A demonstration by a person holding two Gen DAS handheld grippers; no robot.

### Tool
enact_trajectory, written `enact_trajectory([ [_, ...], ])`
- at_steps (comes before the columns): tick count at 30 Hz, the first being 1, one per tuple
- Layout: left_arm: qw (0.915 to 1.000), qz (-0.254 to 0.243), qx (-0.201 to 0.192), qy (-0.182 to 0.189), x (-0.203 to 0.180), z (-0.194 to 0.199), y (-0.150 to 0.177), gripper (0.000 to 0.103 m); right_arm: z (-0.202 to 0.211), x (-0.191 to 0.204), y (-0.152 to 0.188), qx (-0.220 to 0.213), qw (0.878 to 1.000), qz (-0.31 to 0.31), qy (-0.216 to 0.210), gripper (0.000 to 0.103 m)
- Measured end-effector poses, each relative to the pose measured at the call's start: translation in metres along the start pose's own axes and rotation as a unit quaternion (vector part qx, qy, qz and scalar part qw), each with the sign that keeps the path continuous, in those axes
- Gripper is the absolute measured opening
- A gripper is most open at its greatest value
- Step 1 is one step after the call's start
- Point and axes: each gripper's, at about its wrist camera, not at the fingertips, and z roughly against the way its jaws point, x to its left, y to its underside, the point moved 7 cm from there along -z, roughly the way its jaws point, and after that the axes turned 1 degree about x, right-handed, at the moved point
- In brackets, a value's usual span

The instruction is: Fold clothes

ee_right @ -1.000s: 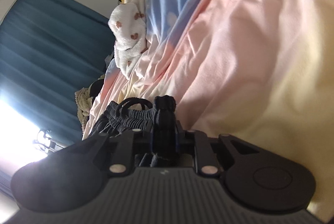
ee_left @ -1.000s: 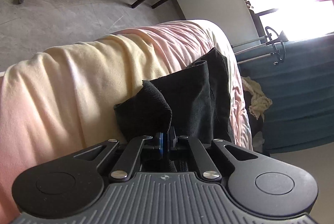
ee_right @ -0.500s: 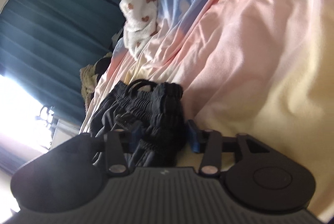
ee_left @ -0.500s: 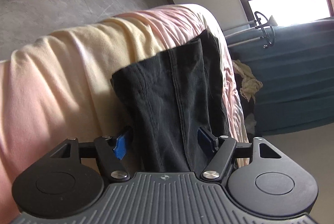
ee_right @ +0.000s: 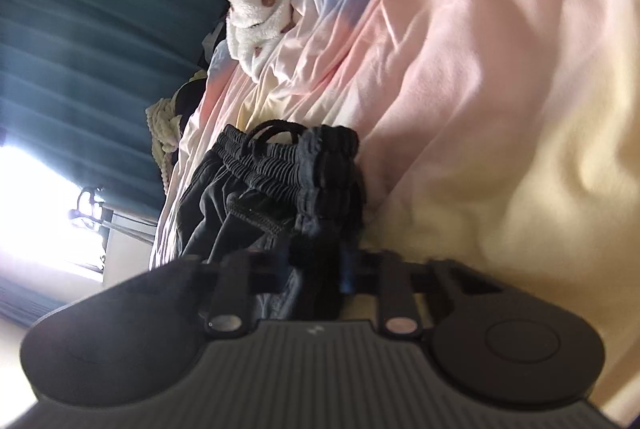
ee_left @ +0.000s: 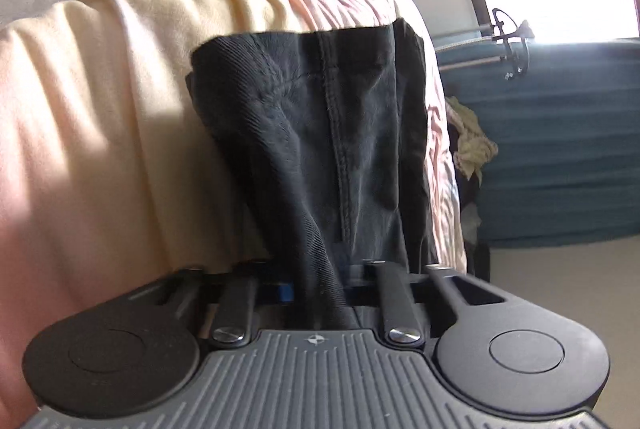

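Both grippers opened 0.5 s ago, now re-closed: left gripper (ee_left: 316,293) pinches trousers (ee_left: 320,133) hem, right gripper (ee_right: 316,281) the waistband (ee_right: 296,165) on bed (ee_left: 100,101) → regrasp for next fold, prob

L hand-held gripper (ee_left: 316,291) pinching blk garment (ee_left: 320,133), bedsheet (ee_left: 100,117)

Matt black ribbed cloth of the shorts (ee_left: 320,133) hung between the left gripper (ee_left: 316,289) fingers of dull plastic with shiny metal screws, over a soft, wrinkled cotton sheet (ee_left: 100,101) beyond the claw
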Motion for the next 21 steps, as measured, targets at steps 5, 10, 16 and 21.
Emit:
enact_trajectory([
  [5, 0.9993, -0.012, -0.023, 0.027, -0.028, 0.027, -0.002, 0.004, 0.005, 0.02, -0.01, -0.013, 1.0, -0.005, -0.016, 0.011],
  [10, 0.9957, -0.023, -0.049, 0.075, -0.06, 0.057, -0.001, 0.004, 0.01, 0.041, -0.02, -0.026, 0.999, -0.009, -0.031, 0.01],
  [16, 0.9972, -0.015, -0.048, 0.055, -0.046, 0.045, -0.003, 0.004, 0.009, 0.035, -0.02, -0.039, 0.998, -0.028, -0.028, 0.01],
  [21, 0.9987, -0.01, -0.037, 0.034, -0.042, 0.025, -0.009, 0.005, -0.009, -0.008, -0.002, -0.016, 0.999, -0.043, 0.022, 0.01],
])
